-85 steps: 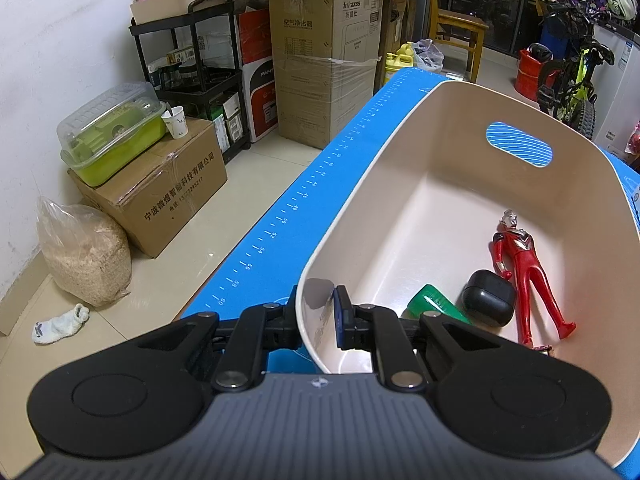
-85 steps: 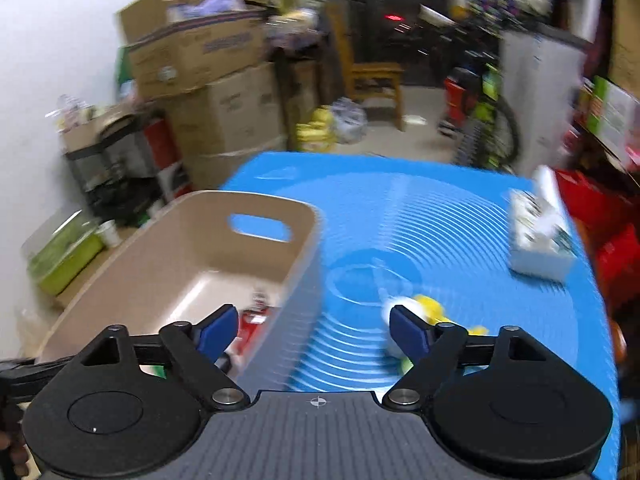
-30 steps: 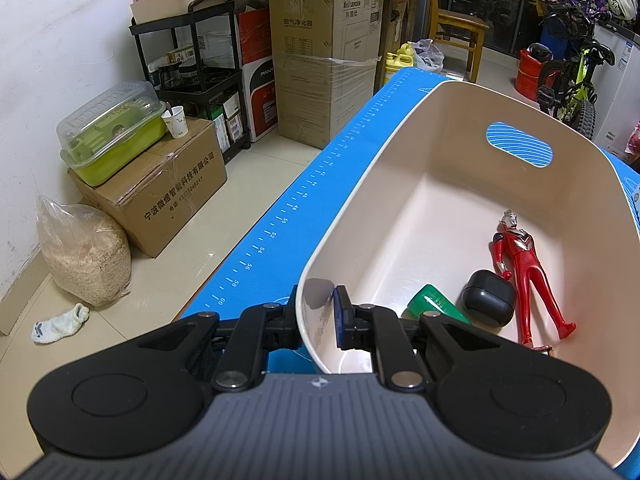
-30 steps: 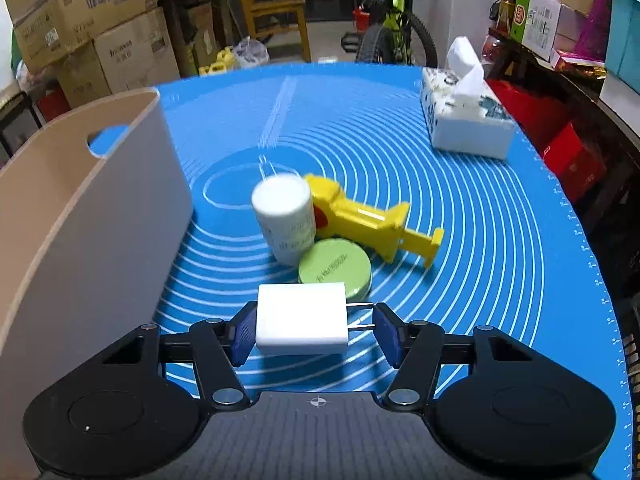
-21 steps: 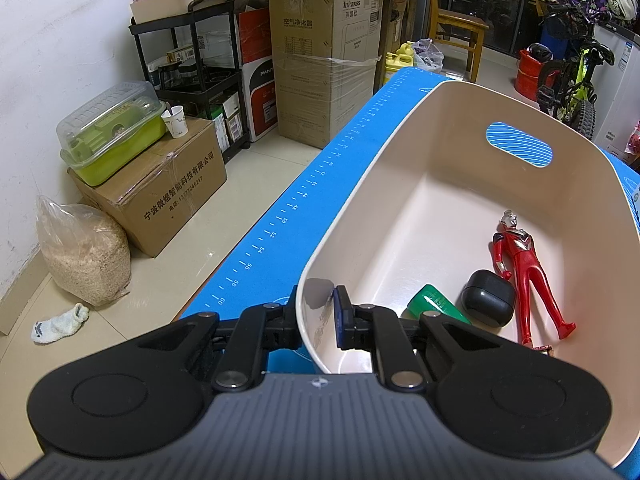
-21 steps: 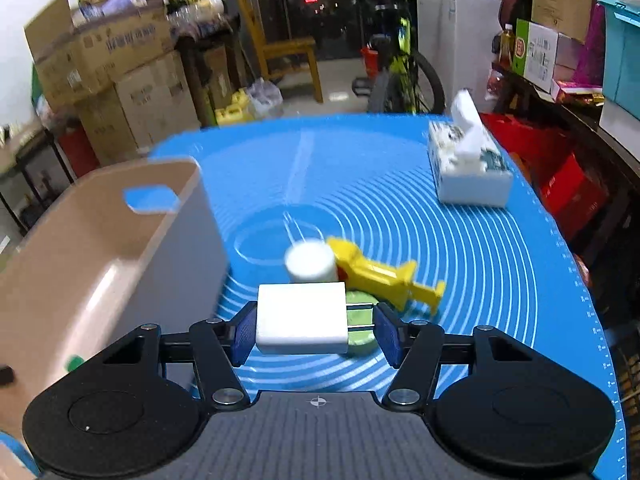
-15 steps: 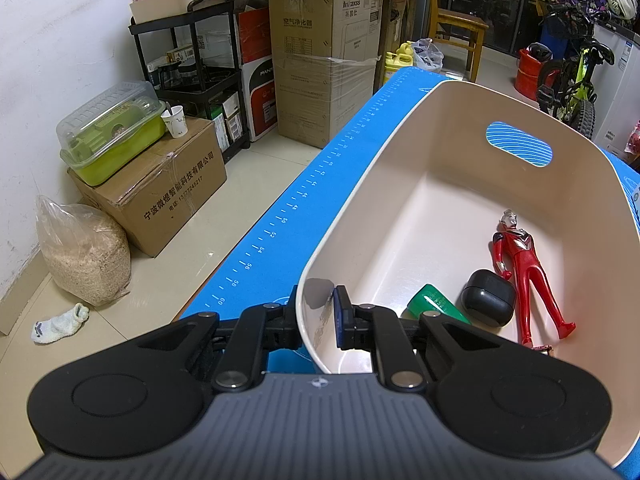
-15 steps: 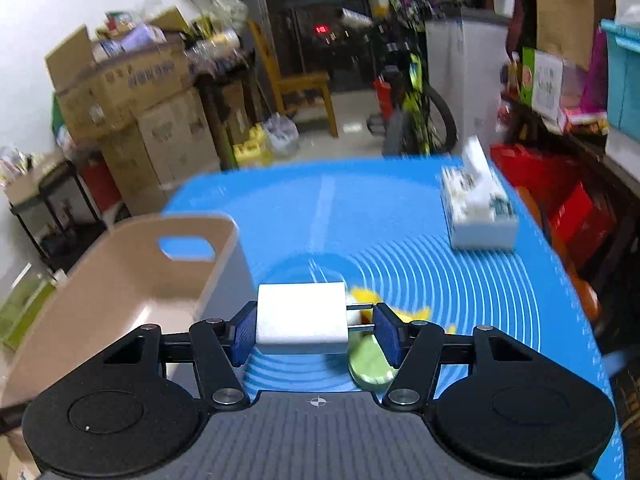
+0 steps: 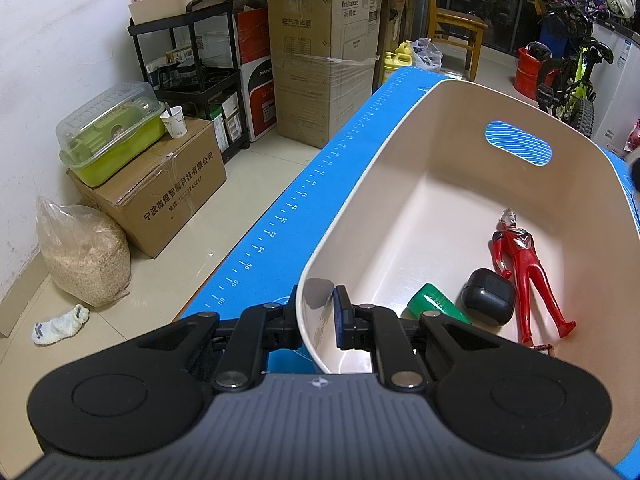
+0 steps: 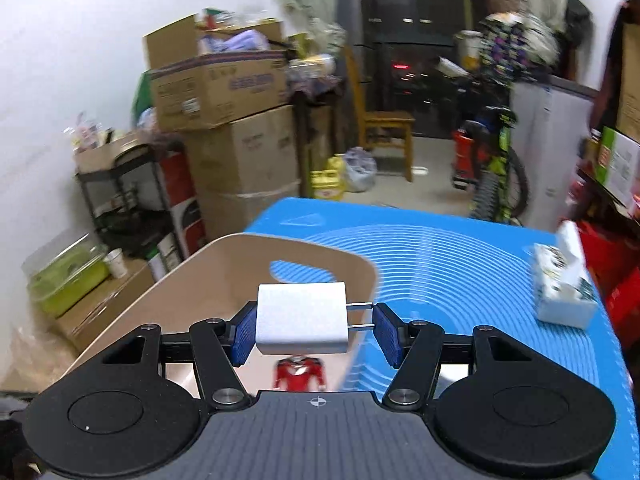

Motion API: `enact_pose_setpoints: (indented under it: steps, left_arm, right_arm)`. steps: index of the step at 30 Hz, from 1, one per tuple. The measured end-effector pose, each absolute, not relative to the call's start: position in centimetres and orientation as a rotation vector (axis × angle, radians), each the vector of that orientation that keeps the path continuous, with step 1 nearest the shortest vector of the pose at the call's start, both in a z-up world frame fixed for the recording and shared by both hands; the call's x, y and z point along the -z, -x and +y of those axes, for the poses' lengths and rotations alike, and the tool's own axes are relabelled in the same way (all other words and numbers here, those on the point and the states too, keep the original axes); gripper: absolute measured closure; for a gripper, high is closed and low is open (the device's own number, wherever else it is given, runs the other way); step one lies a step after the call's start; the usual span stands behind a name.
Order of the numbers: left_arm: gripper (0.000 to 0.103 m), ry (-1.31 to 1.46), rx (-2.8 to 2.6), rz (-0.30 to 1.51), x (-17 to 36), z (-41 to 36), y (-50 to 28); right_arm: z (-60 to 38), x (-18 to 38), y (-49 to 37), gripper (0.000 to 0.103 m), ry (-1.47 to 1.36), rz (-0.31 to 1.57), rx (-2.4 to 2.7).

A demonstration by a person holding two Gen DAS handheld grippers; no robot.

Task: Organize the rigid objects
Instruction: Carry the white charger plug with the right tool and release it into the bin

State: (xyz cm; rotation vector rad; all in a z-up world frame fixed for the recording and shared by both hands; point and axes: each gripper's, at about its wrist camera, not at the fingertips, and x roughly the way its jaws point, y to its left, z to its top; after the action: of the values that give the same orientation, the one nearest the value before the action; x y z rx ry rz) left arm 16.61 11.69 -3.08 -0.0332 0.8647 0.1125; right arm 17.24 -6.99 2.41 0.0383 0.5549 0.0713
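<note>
Right claw: pinching a white charger, its prongs toward the right finger; held above the bin, over the red figure. Left claw: clamped on the bin's near rim, one finger outside, one inside. Bin contents, on the floor near that end: red figure, black case, green bottle. Bin stands on a blue mat; tissue box at the mat's right edge.
</note>
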Motion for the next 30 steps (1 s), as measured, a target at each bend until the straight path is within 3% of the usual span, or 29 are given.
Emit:
enact_pose_setpoints:
  steps: [20,30]
  left_arm:
    - [0.087,0.033,-0.110,0.865,3.1,11.6,-16.6]
    - [0.086,0.032,-0.112,0.865,3.1,11.6,-16.6]
  right_arm:
    - [-1.3,2.1,-17.4,0.038,0.138,0.813,-0.304]
    - [-3.9,-0.1,-16.8,0.031,0.052,0.759,-0.266]
